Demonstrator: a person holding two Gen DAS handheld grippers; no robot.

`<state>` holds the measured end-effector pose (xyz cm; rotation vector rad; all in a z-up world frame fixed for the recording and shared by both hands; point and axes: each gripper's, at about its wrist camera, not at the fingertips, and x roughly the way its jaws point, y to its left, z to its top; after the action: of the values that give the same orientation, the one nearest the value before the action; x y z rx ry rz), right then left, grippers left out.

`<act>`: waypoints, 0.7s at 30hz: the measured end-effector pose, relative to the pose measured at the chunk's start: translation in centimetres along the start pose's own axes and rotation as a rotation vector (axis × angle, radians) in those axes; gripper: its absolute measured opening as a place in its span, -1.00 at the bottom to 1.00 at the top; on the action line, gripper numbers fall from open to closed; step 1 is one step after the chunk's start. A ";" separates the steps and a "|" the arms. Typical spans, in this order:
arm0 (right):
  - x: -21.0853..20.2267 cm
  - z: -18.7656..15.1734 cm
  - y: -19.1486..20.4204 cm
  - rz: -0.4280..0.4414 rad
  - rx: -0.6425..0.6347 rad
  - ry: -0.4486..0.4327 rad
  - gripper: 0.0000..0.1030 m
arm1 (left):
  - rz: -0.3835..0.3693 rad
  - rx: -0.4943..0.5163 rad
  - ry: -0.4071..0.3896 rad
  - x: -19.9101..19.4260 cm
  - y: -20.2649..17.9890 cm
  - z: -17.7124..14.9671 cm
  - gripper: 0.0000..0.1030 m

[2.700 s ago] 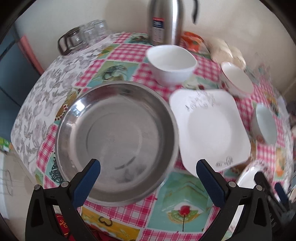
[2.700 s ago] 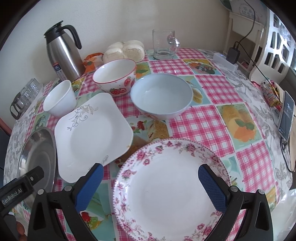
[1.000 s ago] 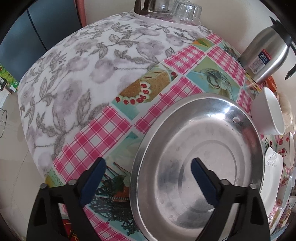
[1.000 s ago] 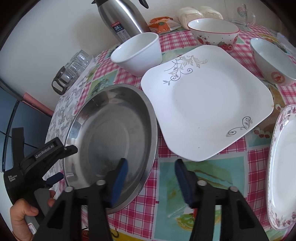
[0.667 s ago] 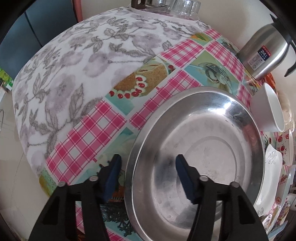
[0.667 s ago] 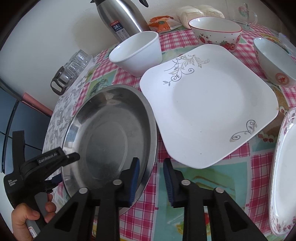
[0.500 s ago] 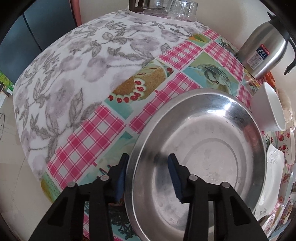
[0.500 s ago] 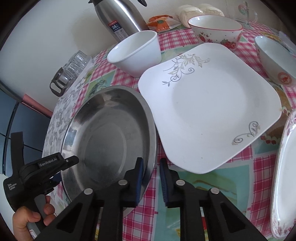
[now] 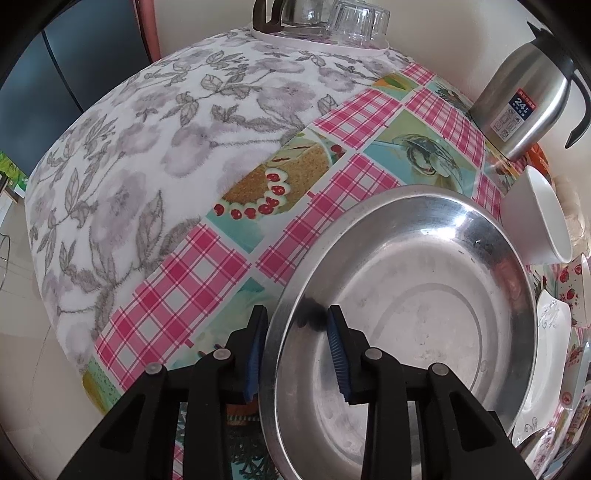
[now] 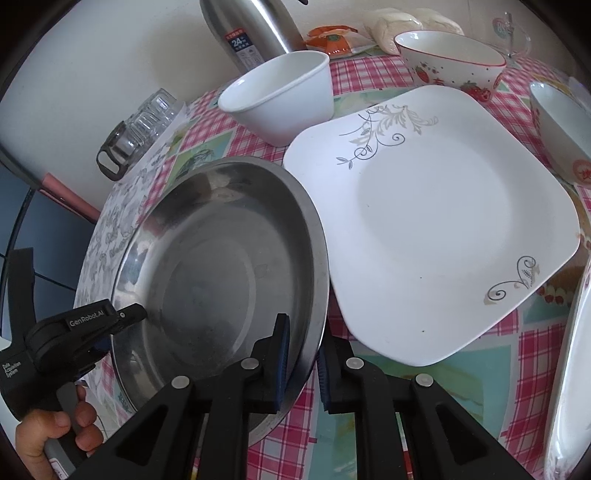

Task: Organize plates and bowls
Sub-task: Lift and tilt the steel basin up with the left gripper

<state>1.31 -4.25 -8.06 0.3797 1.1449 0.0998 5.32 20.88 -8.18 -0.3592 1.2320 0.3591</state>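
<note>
Steel dish (image 9: 424,314) lying near the left edge of the tabletop (image 9: 207,266), wide, round and shallow, its rim overlapping the near edge of the cloth in the right wrist view; left rim straddled by the left gripper (image 9: 295,350), one blue pad outside the rim and one inside the bowl of the dish, jaws closing, narrow gap left, pads not clearly pressing the metal; right rim caught by the right gripper (image 10: 301,363), jaws closed down tight on the rim, one pad inside and one outside.

Just beside the dish to the right, a square white plate (image 10: 436,229) with grey leaf scrolls at two corners, its left corner almost touching the dish rim; behind both, a plain white bowl (image 10: 280,96), tilted a little; further back toward the far edge, a strawberry bowl (image 10: 450,62) with a red rim; at the right edge of the view, a pale bowl (image 10: 557,125), and below it a sliver of a flowered plate (image 10: 569,391).

At the far edge, against the wall, a steel thermos jug (image 9: 524,96) with a black handle; at the far left corner, a tray of upturned glasses (image 9: 332,22).

Left hand (image 10: 55,432) of the person gripping the left tool's handle, low at the left of the right wrist view.
</note>
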 end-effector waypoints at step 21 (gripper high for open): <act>-2.9 0.1 1.7 -0.011 -0.129 -0.058 -0.69 | -0.036 -0.017 -0.023 -2.3 1.7 -1.7 -0.47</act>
<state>0.39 -3.47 -4.96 0.2604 1.0772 0.1509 2.40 21.47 -6.59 -0.3900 1.1991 0.3425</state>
